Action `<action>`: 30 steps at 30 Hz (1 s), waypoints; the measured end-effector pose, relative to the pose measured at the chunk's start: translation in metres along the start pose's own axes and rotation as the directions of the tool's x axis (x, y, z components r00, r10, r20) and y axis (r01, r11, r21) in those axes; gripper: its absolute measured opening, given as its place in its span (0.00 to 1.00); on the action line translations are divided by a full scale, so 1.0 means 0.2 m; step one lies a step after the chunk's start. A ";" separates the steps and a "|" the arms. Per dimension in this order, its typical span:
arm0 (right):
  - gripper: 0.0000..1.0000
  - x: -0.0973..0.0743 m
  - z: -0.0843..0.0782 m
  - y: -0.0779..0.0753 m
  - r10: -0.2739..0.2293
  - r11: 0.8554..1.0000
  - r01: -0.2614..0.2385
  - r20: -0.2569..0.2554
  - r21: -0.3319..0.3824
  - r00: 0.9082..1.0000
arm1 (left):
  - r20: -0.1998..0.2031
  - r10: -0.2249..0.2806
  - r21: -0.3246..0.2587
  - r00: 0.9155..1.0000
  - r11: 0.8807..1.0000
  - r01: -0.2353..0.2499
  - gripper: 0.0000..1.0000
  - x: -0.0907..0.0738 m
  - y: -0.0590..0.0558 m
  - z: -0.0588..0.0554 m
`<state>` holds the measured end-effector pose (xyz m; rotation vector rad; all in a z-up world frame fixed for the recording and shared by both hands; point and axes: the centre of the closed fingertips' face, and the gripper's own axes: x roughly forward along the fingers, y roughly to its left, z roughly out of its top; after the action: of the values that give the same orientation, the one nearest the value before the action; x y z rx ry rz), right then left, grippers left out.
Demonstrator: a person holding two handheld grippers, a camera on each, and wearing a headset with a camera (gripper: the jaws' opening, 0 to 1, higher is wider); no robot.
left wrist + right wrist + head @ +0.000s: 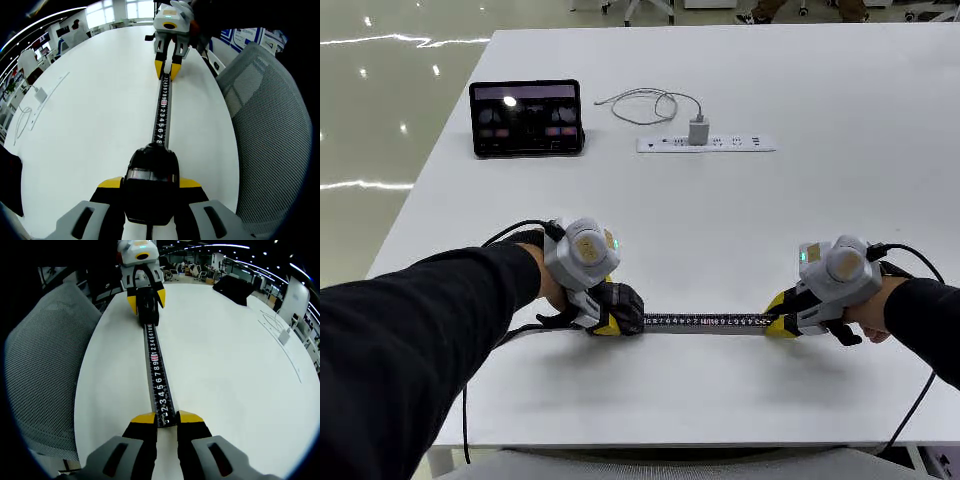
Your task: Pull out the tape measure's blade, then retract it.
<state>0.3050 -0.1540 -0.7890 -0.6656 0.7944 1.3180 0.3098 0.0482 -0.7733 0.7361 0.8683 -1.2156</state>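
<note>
Left tool (150, 184): clenched around the case (623, 306), pinning it at the near left of the surface (740, 200).
Right tool (167, 418): clenched on the free end of the blade (156, 375), yellow tips touching its two edges, at the near right.
Case: black, resting on the surface, mouth turned toward the right tool.
Blade: drawn out in a straight line between the two tools, on the surface or just above it, printed side up, without visible sag or twist.
Step in hand: probably the pull-out, with a good length already out. Direction of travel not readable from a single moment.
Next move: likely the retract. Bring the right tool back toward the case along the same line, gripping the tip, feeding the spring tension in slowly, with the case held put by the left tool.
Risk: tip let go early and the blade whipping back into the case, or sideways drift kinking the blade.
Elsewhere: tablet (526, 117) and power strip (706, 144) at the far side, well apart from the work.
</note>
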 end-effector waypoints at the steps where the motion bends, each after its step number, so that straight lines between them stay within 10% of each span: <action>1: 0.09 0.00 0.00 0.00 0.000 1.000 0.000 -0.001 0.000 1.000 | 0.000 0.000 0.001 1.000 1.000 0.000 0.34 0.00 0.00 0.00; 30: 0.10 -0.05 -0.07 -0.01 -0.007 1.000 0.008 -0.013 0.023 1.000 | 0.003 0.003 0.002 1.000 1.000 -0.003 0.34 0.00 0.00 0.00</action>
<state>0.3047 -0.1719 -0.7884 -0.6585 0.8160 1.2970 0.3094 0.0483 -0.7733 0.7367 0.8631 -1.2148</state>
